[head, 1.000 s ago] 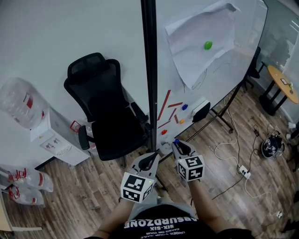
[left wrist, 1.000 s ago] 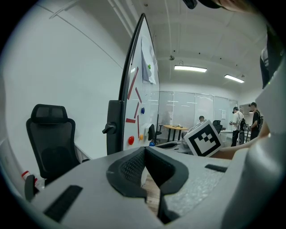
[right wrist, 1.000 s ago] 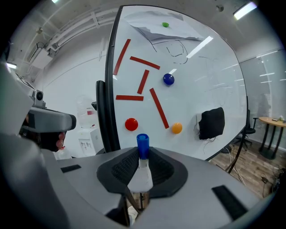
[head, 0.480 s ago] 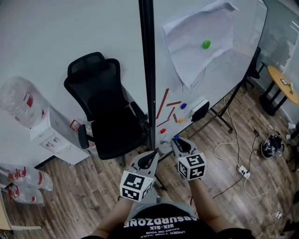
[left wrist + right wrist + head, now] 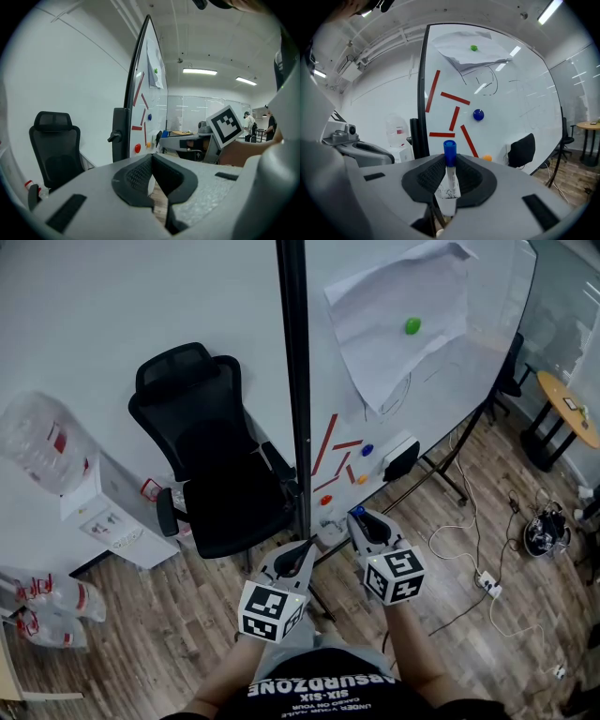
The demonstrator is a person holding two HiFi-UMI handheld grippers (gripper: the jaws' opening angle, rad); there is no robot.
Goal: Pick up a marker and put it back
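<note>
A white marker with a blue cap (image 5: 449, 151) stands upright between the jaws of my right gripper (image 5: 449, 174), which is shut on its barrel. In the head view the marker's cap (image 5: 356, 513) shows at the tip of the right gripper (image 5: 362, 519), just in front of the whiteboard (image 5: 469, 381). My left gripper (image 5: 300, 557) hangs to the left of it, beside the board's black post (image 5: 292, 381). In the left gripper view the jaws of the left gripper (image 5: 152, 161) meet with nothing between them.
The whiteboard (image 5: 520, 108) carries red strips (image 5: 454, 98), a blue magnet (image 5: 478, 115), orange magnets, a black eraser (image 5: 401, 458) and a sheet of paper (image 5: 394, 324) under a green magnet. A black office chair (image 5: 211, 474) and a water dispenser (image 5: 103, 512) stand left. Cables (image 5: 487, 582) lie on the floor at the right.
My right gripper has risen with the marker in it and drifted slightly right in the head view. The left gripper has stayed where it was.
</note>
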